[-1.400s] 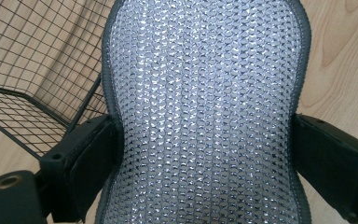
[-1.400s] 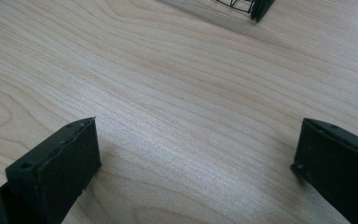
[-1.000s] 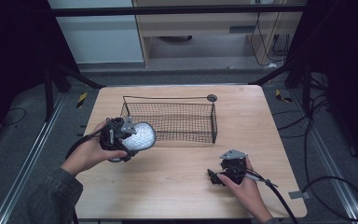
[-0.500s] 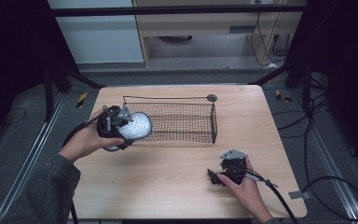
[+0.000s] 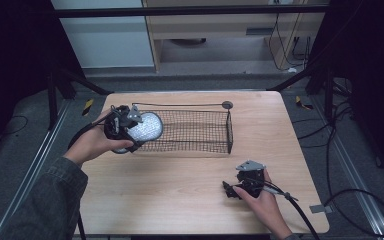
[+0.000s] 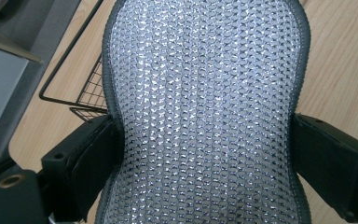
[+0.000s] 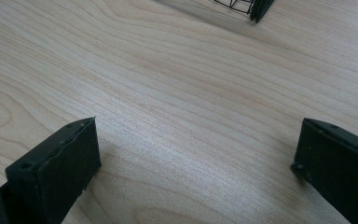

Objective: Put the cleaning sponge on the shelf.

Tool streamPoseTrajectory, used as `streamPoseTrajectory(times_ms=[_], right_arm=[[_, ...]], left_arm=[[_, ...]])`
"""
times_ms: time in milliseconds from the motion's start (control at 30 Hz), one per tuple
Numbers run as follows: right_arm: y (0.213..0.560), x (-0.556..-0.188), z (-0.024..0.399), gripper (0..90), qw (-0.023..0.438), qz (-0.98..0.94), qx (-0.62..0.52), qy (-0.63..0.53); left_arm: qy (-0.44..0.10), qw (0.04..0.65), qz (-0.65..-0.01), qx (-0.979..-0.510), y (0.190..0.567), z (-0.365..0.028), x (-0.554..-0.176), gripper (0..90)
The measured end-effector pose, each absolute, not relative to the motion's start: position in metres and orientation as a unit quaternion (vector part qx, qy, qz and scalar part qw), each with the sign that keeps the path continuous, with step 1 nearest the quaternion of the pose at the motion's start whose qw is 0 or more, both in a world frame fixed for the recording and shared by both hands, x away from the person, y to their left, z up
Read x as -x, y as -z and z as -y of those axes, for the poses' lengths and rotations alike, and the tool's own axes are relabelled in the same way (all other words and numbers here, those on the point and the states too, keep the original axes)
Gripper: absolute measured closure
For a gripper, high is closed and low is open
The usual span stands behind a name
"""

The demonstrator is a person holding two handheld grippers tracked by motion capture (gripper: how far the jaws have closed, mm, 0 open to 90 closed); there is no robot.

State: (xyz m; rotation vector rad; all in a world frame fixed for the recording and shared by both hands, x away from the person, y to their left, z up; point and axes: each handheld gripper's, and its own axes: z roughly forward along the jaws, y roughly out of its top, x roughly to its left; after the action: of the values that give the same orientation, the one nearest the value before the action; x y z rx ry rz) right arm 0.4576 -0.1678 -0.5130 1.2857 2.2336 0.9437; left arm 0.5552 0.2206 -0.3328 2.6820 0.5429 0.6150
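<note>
At the left, the left tool (image 5: 130, 131) pinches a round silver mesh pad (image 5: 146, 127), its jaws pressing the pad's sides inward, and holds it above the left end of the black wire basket (image 5: 195, 131). The pad is soft and gripped low across its waist, so it could sag or slip from the jaws; released too soon, it might catch the basket's rim and fall onto the desk (image 5: 180, 190) outside. At the right, the right tool (image 5: 233, 190) rests on the desk near the front edge, jaws spread with nothing between them. Compared with a second ago, the left tool has carried the pad farther back and up over the basket's end; the right tool has not moved.
</note>
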Motion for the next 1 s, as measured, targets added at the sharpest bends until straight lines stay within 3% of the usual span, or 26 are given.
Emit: streamPoseTrajectory(times_ms=[1000], right_arm=[[0.513, -0.457, 0.168, 0.4, 0.198, -0.796, -0.461, -0.338]], left_arm=[[-0.250, 0.147, -0.163, -0.943, 0.325, -0.202, -0.582, 8.5]])
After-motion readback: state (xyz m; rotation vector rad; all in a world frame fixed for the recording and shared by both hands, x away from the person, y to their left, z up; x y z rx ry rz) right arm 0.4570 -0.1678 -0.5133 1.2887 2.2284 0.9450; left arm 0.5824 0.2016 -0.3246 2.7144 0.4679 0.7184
